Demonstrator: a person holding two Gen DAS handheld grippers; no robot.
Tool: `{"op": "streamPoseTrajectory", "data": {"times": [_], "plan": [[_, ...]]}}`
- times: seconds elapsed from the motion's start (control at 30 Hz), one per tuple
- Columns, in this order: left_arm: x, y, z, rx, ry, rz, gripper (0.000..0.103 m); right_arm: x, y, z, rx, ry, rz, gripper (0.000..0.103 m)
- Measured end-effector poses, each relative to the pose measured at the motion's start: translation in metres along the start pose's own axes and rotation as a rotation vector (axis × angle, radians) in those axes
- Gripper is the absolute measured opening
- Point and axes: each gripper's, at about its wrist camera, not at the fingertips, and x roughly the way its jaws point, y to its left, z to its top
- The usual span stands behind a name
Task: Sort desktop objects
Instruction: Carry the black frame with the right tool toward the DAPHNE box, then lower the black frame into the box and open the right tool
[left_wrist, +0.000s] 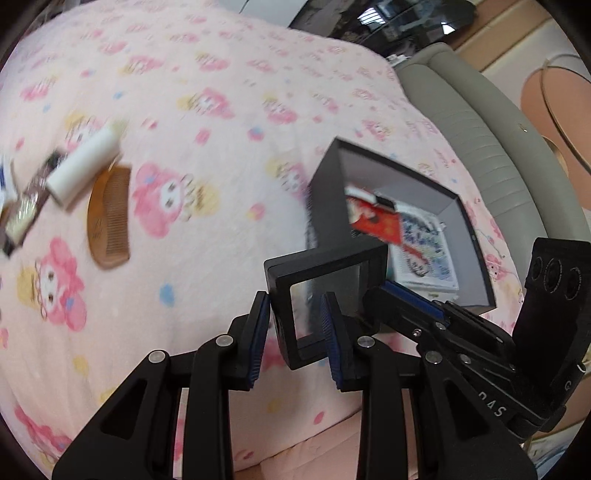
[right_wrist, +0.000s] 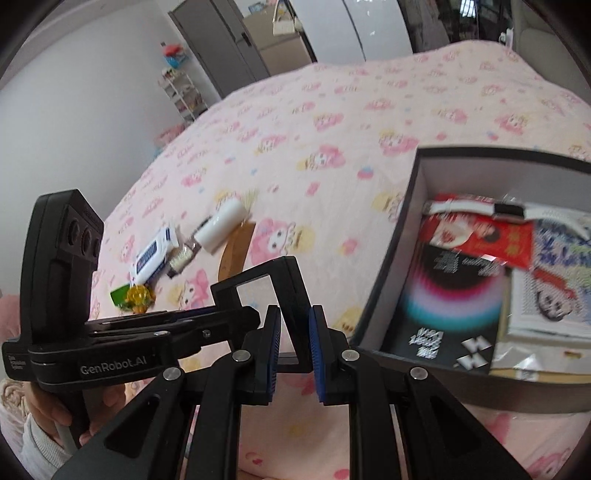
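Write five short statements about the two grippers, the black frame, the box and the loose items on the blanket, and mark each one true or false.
1. Both grippers grip the same black square frame. True: the left gripper and the right gripper each clamp an edge of it.
2. The black box is empty. False: it holds a red packet, printed cards and a white strap.
3. The wooden comb lies inside the box. False: it lies on the pink blanket, outside it.
4. The white cylinder rests beside the comb. True.
5. The frame lies flat on the blanket. False: it is held tilted above it, near the box.
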Motion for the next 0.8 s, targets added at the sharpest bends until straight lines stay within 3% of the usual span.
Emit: {"op": "streamPoseTrajectory", "data": {"times": [0.17,0.3,0.47,0.67,0.8], "plan": [[0.018,-0.048,0.045,0.055,0.001,-0.012,0.027,-0.028,-0.02,0.027,0.025,-0.073,-0.044,0.014],[0.044,-0.089,0.074,0.118,0.012,-0.006,0.027,-0.051,-0.059,0.05,0.096,-0.124,-0.066,0.014],[0.089,-0.116,0.091,0.124,0.032,0.011,0.027,-0.044,-0.115,0.057,0.206,-0.094,-0.066,0.014],[0.139,-0.122,0.094,0.13,0.096,0.051,0.027,-0.025,-0.14,0.059,0.25,-0.04,-0.188,0.015],[0.158,-0.116,0.102,0.107,0.126,0.039,0.027,-0.011,-0.156,0.068,0.263,0.002,-0.201,0.015]]}}
